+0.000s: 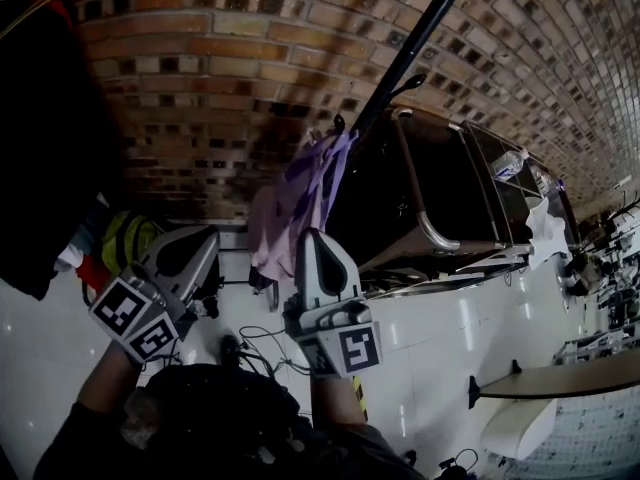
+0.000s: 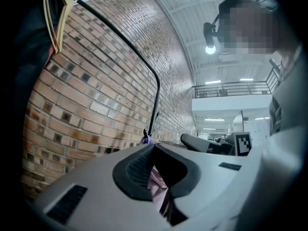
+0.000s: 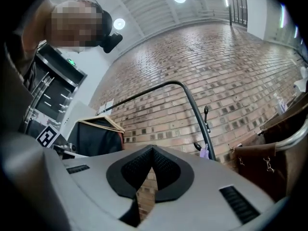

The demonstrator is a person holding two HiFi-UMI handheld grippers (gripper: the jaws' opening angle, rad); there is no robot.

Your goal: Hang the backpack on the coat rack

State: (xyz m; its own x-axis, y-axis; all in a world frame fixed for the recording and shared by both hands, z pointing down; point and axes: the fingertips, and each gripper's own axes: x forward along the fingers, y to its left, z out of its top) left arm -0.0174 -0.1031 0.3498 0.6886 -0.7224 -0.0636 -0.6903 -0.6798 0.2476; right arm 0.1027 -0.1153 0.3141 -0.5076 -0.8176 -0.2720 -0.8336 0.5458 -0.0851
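Note:
A pink and purple backpack (image 1: 295, 203) hangs by its top from a hook on the black coat rack pole (image 1: 410, 53), in front of the brick wall. My right gripper (image 1: 308, 234) is just below the bag's lower edge, jaws shut and empty. In the right gripper view its tips (image 3: 153, 148) meet, with only brick behind them and a purple strap (image 3: 204, 152) at the pole (image 3: 195, 107). My left gripper (image 1: 212, 236) sits left of the bag, apart from it. Its tips (image 2: 154, 144) meet too, and pink fabric (image 2: 156, 184) shows beyond the gap.
A dark garment on a wooden hanger (image 1: 40, 138) hangs at the left on the same rail. A brown cabinet with metal rails (image 1: 440, 198) stands right of the pole. A yellow-green bag (image 1: 125, 238) and cables (image 1: 260, 353) lie on the white floor. A table edge (image 1: 570, 373) is at right.

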